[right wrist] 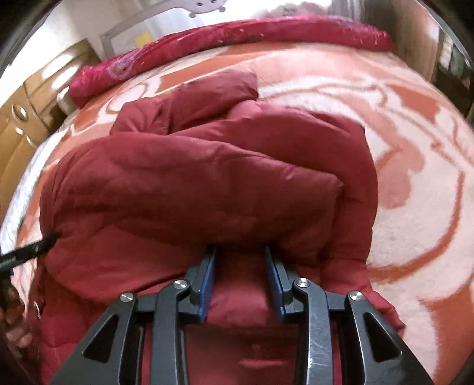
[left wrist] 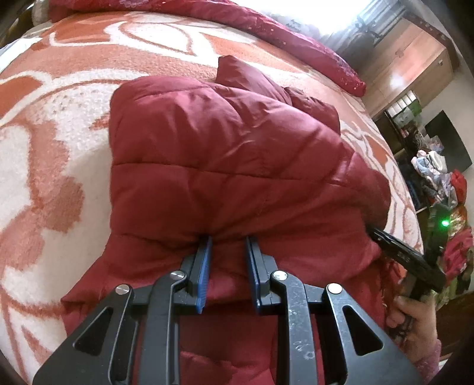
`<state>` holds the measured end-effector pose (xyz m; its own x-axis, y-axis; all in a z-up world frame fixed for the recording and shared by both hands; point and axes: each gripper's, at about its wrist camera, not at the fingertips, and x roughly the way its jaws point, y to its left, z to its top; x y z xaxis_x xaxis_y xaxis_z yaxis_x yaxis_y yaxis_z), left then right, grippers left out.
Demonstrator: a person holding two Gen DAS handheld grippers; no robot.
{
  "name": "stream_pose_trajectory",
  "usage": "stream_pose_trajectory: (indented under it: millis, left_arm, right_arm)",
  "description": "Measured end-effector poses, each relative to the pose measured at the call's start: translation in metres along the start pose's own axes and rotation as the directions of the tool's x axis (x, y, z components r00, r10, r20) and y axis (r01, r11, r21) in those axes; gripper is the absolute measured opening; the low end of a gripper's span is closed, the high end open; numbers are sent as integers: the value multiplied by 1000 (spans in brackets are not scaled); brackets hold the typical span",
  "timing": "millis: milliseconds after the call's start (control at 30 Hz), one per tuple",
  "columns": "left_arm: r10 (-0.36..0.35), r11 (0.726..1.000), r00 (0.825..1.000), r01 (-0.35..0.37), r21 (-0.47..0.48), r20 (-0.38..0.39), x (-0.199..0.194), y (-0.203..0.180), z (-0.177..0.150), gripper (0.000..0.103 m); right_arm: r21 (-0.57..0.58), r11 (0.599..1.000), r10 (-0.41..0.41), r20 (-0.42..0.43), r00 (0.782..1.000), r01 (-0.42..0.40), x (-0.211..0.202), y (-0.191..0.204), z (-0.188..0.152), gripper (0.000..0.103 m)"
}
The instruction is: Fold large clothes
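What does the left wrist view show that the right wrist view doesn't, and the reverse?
Only the left wrist view shows the pile of mixed clothes beyond the bed's edge and a green indicator light. Only the right wrist view shows the grey metal frame behind the bed. Both share the puffy dark red quilted jacket, the orange and white patterned blanket and the crimson sequined cushion. The left gripper and right gripper each stand open at the jacket's folded edge.
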<state>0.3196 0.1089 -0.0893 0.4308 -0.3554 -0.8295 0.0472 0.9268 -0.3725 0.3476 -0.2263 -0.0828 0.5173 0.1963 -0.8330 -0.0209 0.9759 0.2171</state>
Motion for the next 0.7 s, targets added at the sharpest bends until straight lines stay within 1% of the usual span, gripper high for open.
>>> stream_pose_trajectory:
  millis: [33,133,200,300,333,367,400,467,567,633,700]
  left_arm:
    - [4,1000,1000,-4,-2,4,-3,0,0,20]
    - [40,999,999,-40,-8,22,-16,2,-6,20]
    - [64,998,997,-64,-7,38,-28,3,-14,20]
    - [75,997,996,-74,-21,51,-49,11,-32,21]
    - [81,996,995,-80,-30,51,-54,14,-38,22]
    - [86,996,995,-84,-38,53,-59,17,-44,25]
    - [90,995,994,-87,-54,56,-66,22,-54,31]
    - [99,992,994,-95,-79,55,-75,29,-68,37]
    - [111,988,993,-105,-117,49,-88,40,-87,38]
    - [113,985,992,-106,-134,48,-94,46,-95,38]
    - [122,983,991,-114,-142,52,-103,51,-102,38]
  right_arm:
    - [5,1000,0,-4,1000,0,0,-1,0,32]
    - [-32,999,-27,2,1000,27,0,4,-4,32]
    - [-33,999,-25,7,1000,26,1,4,-3,32]
    - [-18,1000,-13,5,1000,13,3,1,-2,32]
    - [-18,1000,-13,5,1000,13,2,1,-3,32]
    - [-15,1000,-13,6,1000,13,1,1,-3,32]
    - [-11,1000,-12,9,1000,13,0,1,-3,32]
    - [-9,1000,-18,8,1000,18,-4,2,-5,32]
    - [3,1000,-23,13,1000,23,-13,2,-5,35]
    - [11,999,-33,10,999,33,-17,1,-6,35]
    - [34,999,-18,20,1000,17,-24,-1,-8,35]
